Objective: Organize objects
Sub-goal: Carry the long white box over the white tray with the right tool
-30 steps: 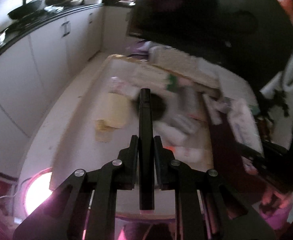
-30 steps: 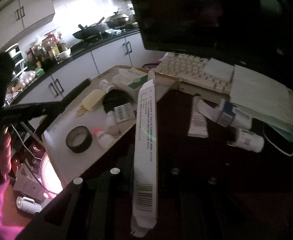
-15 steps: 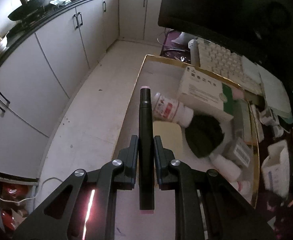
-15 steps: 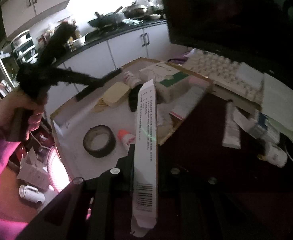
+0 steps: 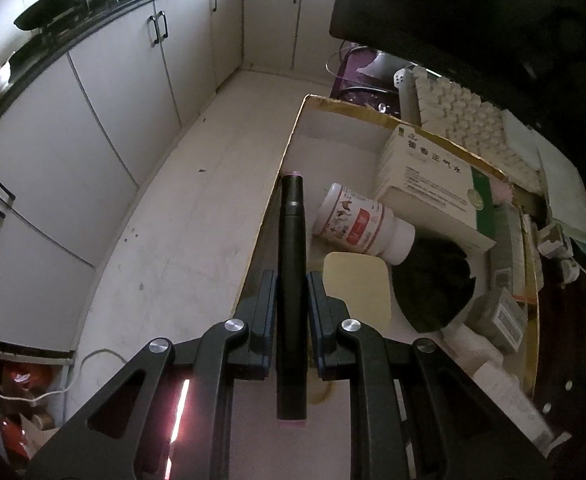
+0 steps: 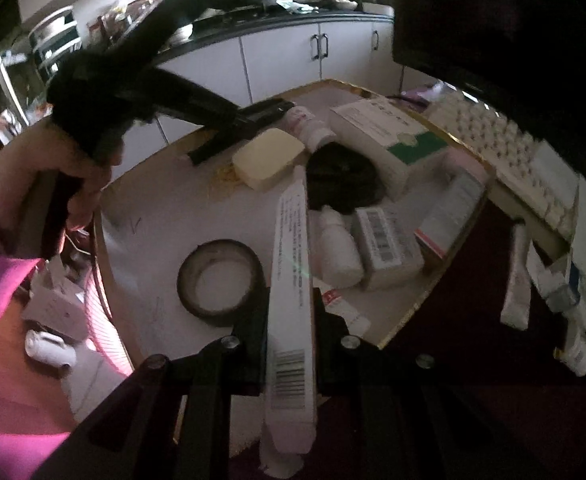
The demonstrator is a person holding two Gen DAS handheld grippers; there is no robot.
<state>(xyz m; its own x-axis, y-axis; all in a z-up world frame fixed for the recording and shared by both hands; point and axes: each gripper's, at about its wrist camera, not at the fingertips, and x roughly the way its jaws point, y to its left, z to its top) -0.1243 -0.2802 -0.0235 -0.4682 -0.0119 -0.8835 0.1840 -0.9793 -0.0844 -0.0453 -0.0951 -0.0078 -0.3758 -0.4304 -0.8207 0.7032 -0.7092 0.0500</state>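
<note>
My left gripper [image 5: 291,280] is shut on a long black pen-like tube [image 5: 291,240], held above the left rim of a shallow cardboard tray [image 5: 345,109]. It also shows in the right wrist view [image 6: 237,120], over the tray's far corner. My right gripper [image 6: 291,300] is shut on a long narrow white box [image 6: 291,272] with a barcode, held above the tray's near side. In the tray [image 6: 133,208] lie a tape roll [image 6: 219,278], a yellow block [image 6: 267,158], a white bottle [image 5: 363,224], a black cloth [image 5: 433,284] and a green-and-white box [image 5: 433,180].
A white keyboard [image 6: 505,148] and a dark monitor [image 6: 493,20] stand behind the tray. Tubes and small bottles [image 6: 549,280] lie on the dark desk to the right. White kitchen cabinets [image 5: 113,100] and open floor [image 5: 181,220] lie to the left.
My left gripper swung with the black tube from above the tray's middle to its left rim. My right gripper moved forward over the tray with the white box.
</note>
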